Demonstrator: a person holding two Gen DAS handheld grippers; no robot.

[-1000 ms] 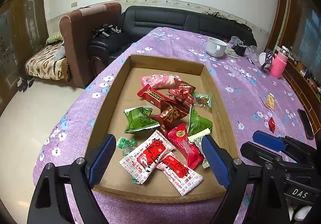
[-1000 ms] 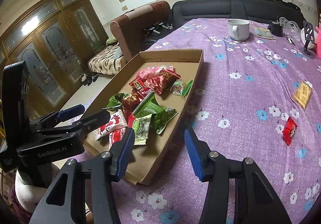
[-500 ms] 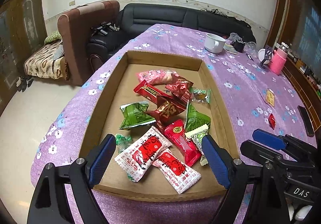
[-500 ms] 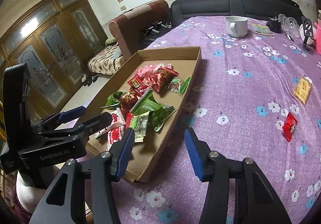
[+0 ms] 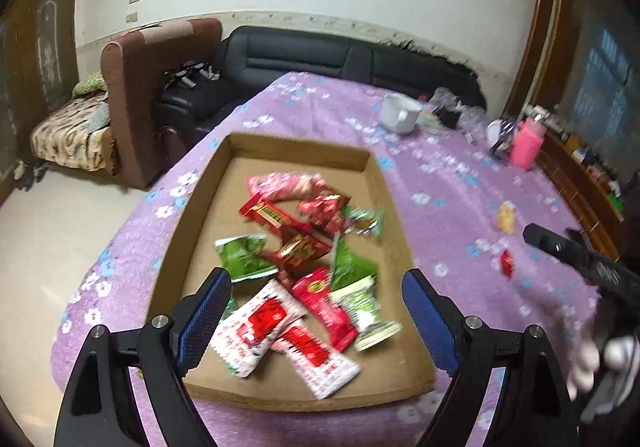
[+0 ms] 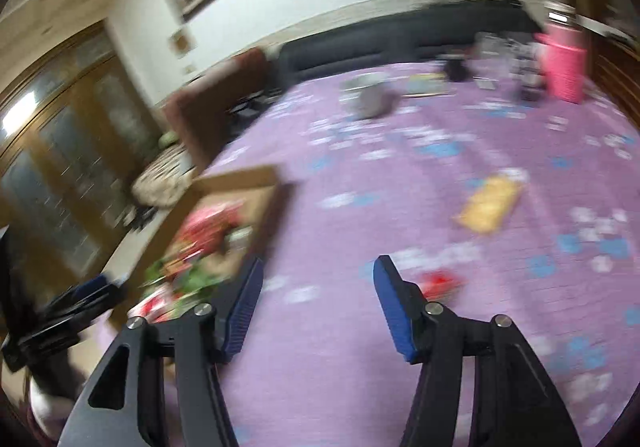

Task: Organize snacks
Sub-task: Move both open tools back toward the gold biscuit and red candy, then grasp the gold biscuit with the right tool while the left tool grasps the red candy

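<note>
A shallow cardboard box [image 5: 400, 223] on the purple flowered tablecloth holds several red, green and pink snack packets [image 5: 304, 259]. My left gripper [image 5: 316, 303] is open and empty, hovering over the box's near end. A small red snack [image 5: 507, 263] and a yellow packet [image 5: 505, 218] lie on the cloth right of the box. In the blurred right wrist view my right gripper [image 6: 318, 287] is open and empty above the cloth, with the red snack [image 6: 440, 283] just beyond its right finger, the yellow packet [image 6: 488, 203] farther off and the box [image 6: 240, 179] at left.
A white mug [image 5: 400, 113], a pink bottle [image 5: 527, 145] and small clutter stand at the table's far end. A black sofa [image 5: 340, 59] and brown armchair [image 5: 156, 95] lie beyond. The table's left edge drops to the floor.
My right gripper has swung quickly right, away from the box and toward the loose red and yellow snacks; its view is now blurred. My left gripper has risen slightly over the box.
</note>
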